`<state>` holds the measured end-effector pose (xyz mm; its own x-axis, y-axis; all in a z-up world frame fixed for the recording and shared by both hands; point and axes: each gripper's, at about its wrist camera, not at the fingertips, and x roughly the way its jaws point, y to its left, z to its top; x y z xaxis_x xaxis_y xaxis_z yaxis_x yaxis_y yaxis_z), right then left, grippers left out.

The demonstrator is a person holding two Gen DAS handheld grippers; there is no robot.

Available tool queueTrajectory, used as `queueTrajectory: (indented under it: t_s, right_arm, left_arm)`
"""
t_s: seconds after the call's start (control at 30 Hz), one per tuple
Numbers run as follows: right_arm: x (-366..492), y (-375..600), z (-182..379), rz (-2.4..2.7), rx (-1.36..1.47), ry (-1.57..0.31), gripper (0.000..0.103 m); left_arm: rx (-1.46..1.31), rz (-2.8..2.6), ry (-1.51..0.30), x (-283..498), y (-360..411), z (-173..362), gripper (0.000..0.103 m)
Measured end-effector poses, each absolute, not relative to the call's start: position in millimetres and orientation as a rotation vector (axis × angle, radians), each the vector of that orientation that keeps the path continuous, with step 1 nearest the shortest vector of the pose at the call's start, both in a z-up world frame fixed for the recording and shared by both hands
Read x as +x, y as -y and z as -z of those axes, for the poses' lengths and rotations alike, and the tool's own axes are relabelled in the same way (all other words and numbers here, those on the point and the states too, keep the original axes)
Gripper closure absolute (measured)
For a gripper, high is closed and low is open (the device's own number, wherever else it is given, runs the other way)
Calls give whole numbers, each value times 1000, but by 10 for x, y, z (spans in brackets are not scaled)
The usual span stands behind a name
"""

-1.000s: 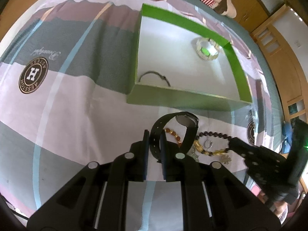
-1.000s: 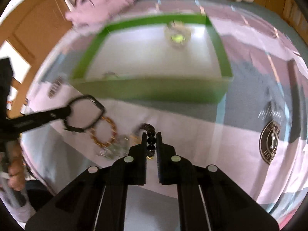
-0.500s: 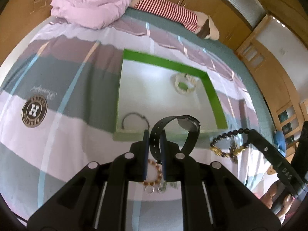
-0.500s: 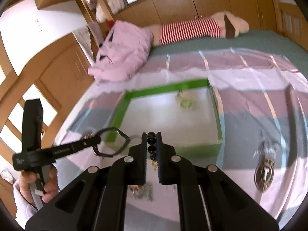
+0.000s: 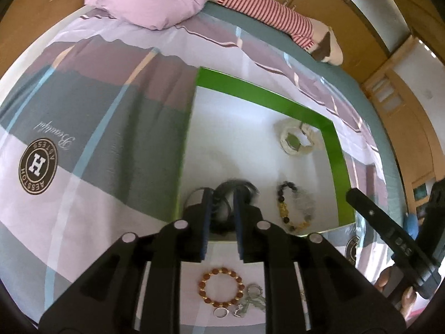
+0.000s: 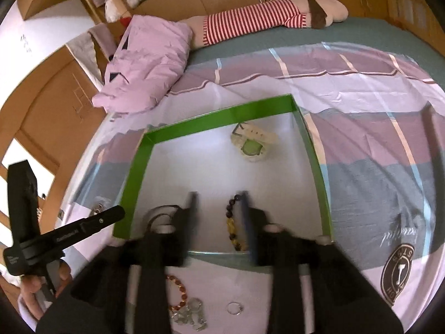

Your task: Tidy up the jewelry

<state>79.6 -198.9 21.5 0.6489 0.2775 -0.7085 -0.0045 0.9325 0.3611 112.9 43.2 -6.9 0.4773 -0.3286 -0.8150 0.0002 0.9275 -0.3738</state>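
A bed (image 5: 91,128) with a striped lilac and grey cover carries the work, seen from its near edge. Nearest, loose on the cover, lie an amber bead bracelet (image 5: 221,286), a small silver ring (image 5: 220,312) and a tangle of silver charms (image 5: 251,304). Above them the left hand-held gripper (image 5: 221,208) reaches over the near wall of the green box (image 5: 338,167); its jaws stand slightly apart around a blurred black watch (image 5: 236,192), and whether they pinch it or have let it go cannot be told. A thin dark bangle (image 5: 192,194) shows just left of the fingers. The right hand-held gripper (image 6: 218,217) is spread wide, and the dark-and-yellow bead bracelet (image 6: 235,226) lies on the box floor between its fingers, free of both. Farther in, a pale watch with a green face (image 6: 251,146) rests near the far wall. Beyond the box are a pink pillow (image 6: 147,69) and a striped plush toy (image 6: 250,25).

The step in hand is judged to be depositing: two pieces set into the box together. Next, both tools would need to draw back clear of the wall and descend on the three loose items, the small ring calling for a fine pinch.
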Motion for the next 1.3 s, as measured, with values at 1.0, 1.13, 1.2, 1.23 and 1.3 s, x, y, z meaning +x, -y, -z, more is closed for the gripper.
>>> queueTrajectory:
  t_s: [1.0,1.13,1.2,1.23,1.3]
  right_arm:
    - [-17,1636,806,-131,11,-1390,85]
    - [31,1629,749,-124,45,-1336,87]
    - [30,1660,695,-119,68,-1301,87]
    - [32,1667,675,-119,77,-1289,87]
    - [60,1671,619,-123,85,-1275,87]
  left_arm:
    - [6,151,-1338,363,-44,711,64]
    - [2,145,-1365,361,-43,783,64]
    - [4,146,-1366,359,-46,802,67]
    - [4,150,-1365,362,-40,806,70]
    - [8,158,-1360,361,-26,806,78]
